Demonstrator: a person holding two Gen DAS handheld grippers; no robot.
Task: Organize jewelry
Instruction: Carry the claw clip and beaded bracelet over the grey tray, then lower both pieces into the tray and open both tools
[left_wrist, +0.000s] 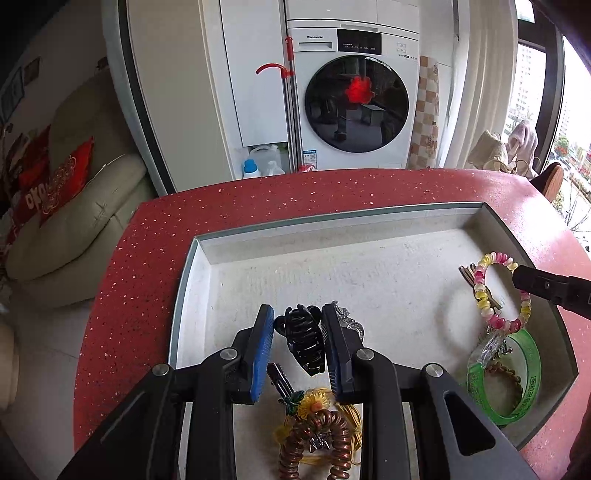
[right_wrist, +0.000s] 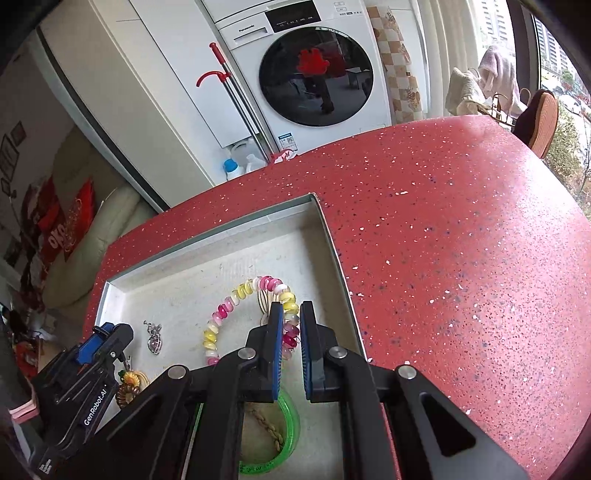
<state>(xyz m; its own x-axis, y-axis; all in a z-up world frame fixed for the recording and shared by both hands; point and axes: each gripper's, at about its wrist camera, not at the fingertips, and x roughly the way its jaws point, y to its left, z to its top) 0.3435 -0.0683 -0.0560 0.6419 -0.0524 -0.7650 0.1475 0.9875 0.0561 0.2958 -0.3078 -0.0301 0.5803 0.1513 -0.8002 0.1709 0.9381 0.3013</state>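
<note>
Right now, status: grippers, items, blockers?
Left gripper shut on black claw clip. Right gripper shut on bead bracelet. Both over tray. Nothing blocking.

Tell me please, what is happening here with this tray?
A person holds tongs in each hand over a white tray of hair accessories and jewelry on a red counter. The left tongs grip a black claw clip. The right tongs are shut on a pink and yellow spiral bracelet. A green bangle lies nearby.

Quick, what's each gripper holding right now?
Left gripper: closed on the black hair clip.
Right gripper: closed on the pink-and-yellow bead bracelet.
</note>
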